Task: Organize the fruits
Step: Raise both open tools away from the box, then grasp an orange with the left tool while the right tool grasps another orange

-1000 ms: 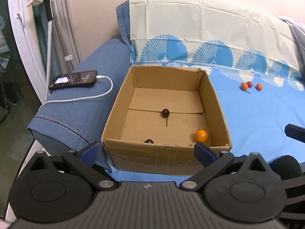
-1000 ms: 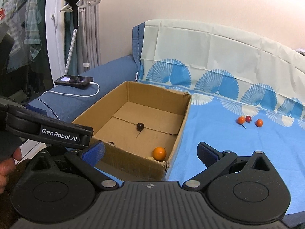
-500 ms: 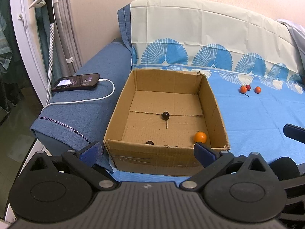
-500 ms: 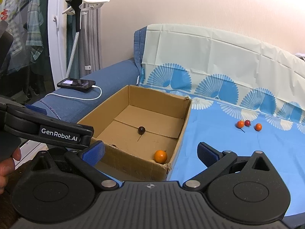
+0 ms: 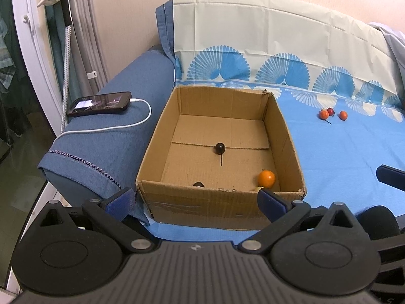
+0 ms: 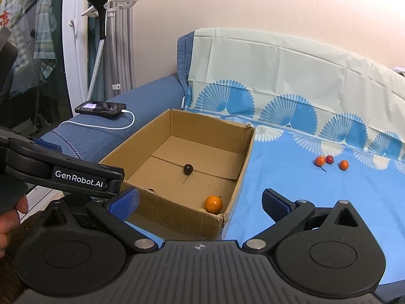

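inside the cardboard box (image 5: 222,202): orange fruit (image 5: 266,178) in its near right corner, dark cherry (image 5: 219,148) mid-floor. well right of the box, on the blue sheet (image 5: 341,157): three small red fruits (image 5: 331,113). just short of the box: left hand-held gripper (image 5: 195,198) and right hand-held gripper (image 6: 200,200), both spread apart, holding nothing.

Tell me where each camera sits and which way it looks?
Left wrist: on the left gripper, open, facing the cardboard box head-on.
Right wrist: on the right gripper, open, facing the box's right corner; the left gripper and a hand show.
Shared: box, orange fruit, three small fruits, phone.
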